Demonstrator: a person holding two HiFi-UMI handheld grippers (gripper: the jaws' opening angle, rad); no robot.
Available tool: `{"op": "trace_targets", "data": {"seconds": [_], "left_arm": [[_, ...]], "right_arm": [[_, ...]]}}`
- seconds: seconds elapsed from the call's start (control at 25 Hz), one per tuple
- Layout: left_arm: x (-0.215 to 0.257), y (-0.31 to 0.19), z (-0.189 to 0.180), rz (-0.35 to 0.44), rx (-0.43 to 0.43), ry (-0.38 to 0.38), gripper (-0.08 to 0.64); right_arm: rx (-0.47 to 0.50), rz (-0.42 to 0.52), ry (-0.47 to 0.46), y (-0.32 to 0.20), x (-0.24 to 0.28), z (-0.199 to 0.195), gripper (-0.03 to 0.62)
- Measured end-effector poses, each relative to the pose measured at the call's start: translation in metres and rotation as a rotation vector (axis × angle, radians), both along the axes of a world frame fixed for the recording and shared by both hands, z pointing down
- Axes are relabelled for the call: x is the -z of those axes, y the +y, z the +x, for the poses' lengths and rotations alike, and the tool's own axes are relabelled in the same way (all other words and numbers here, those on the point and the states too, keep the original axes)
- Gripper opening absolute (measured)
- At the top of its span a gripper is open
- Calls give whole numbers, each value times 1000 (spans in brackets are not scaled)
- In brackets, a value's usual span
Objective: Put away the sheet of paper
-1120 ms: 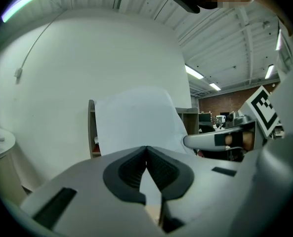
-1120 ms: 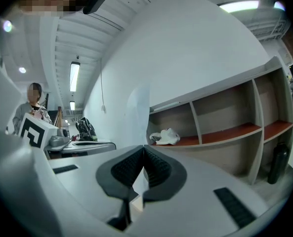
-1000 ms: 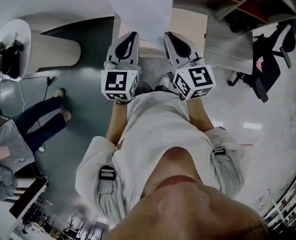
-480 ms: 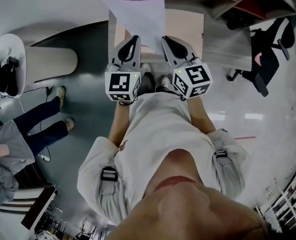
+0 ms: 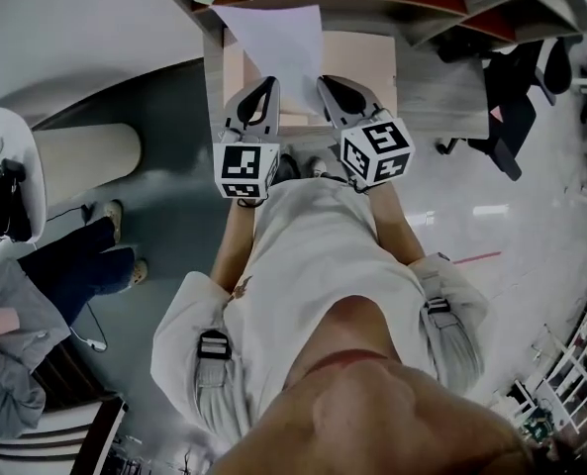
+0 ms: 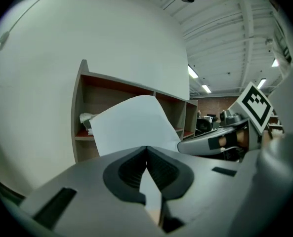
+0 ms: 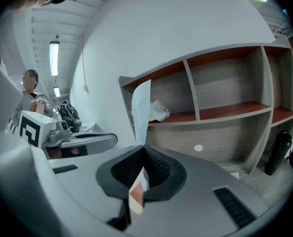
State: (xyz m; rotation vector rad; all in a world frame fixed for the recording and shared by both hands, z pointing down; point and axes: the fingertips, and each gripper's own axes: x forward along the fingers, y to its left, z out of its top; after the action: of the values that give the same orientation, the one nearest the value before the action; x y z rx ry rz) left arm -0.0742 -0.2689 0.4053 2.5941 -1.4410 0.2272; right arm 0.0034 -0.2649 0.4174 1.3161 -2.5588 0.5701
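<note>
A white sheet of paper (image 5: 273, 47) is held out in front of the person, its near edge pinched at both corners. My left gripper (image 5: 266, 83) is shut on the sheet's left corner and my right gripper (image 5: 329, 82) on its right corner. In the left gripper view the sheet (image 6: 131, 125) rises broad above the closed jaws of the left gripper (image 6: 146, 148). In the right gripper view the sheet (image 7: 141, 110) stands edge-on above the right gripper (image 7: 144, 148). A wooden shelf unit (image 7: 225, 115) with red-brown boards stands just beyond the sheet.
A crumpled white bag (image 7: 158, 111) lies in the shelf's left compartment, and a dark bottle (image 7: 277, 152) stands at the lower right. A pale wooden desk (image 5: 367, 62) is below the sheet. A seated person (image 5: 46, 285), a round white table (image 5: 1, 171) and an office chair (image 5: 516, 97) flank the spot.
Both grippers have carried the sheet forward and lower toward the shelf unit, which now fills more of the top of the head view. Both grips stay the same.
</note>
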Motion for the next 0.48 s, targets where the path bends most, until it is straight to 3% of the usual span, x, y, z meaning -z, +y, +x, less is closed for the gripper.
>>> {"op": "trace_targets", "data": {"seconds": [0.48], "left_arm": [[-55,-35,-22,-98,-96,20,21]], "right_arm": [[-78,-129,59,-29,-56,-20,18]]}}
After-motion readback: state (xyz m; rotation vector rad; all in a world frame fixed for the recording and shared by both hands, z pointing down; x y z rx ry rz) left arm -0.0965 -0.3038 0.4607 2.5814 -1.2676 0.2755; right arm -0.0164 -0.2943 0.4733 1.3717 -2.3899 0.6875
